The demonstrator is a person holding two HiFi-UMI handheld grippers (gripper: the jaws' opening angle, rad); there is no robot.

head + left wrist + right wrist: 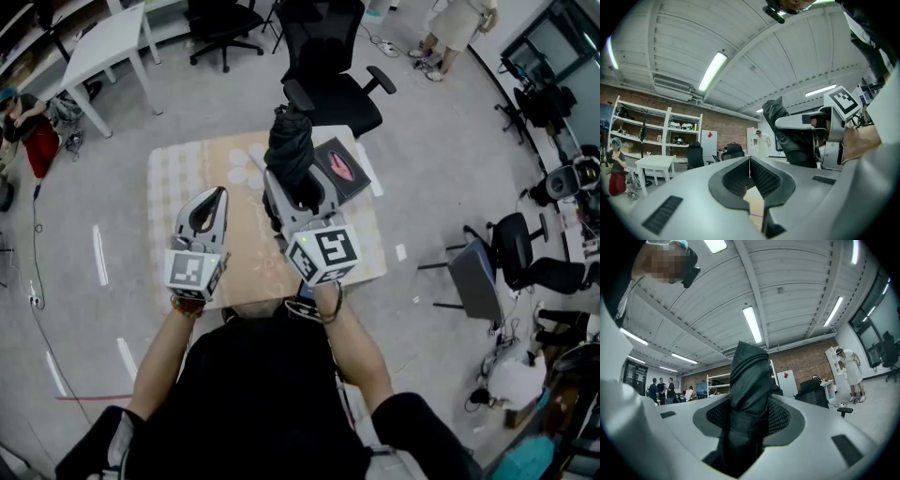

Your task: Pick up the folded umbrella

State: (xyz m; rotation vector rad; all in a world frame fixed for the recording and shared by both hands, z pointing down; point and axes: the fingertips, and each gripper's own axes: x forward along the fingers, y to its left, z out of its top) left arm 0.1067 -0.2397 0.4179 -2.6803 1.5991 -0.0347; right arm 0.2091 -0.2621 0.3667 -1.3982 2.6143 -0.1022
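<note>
Presently we are clamping the right gripper (pixel 298 187) on the folded umbrella (pixel 749 394) — seemingly light, soft-sleeved, slippery, best taken mid-body; left gripper (pixel 750 161) pinched together, empty

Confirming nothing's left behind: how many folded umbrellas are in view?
1. The folded umbrella stands clamped in the right gripper, above the table; another could hide behind it.
</note>
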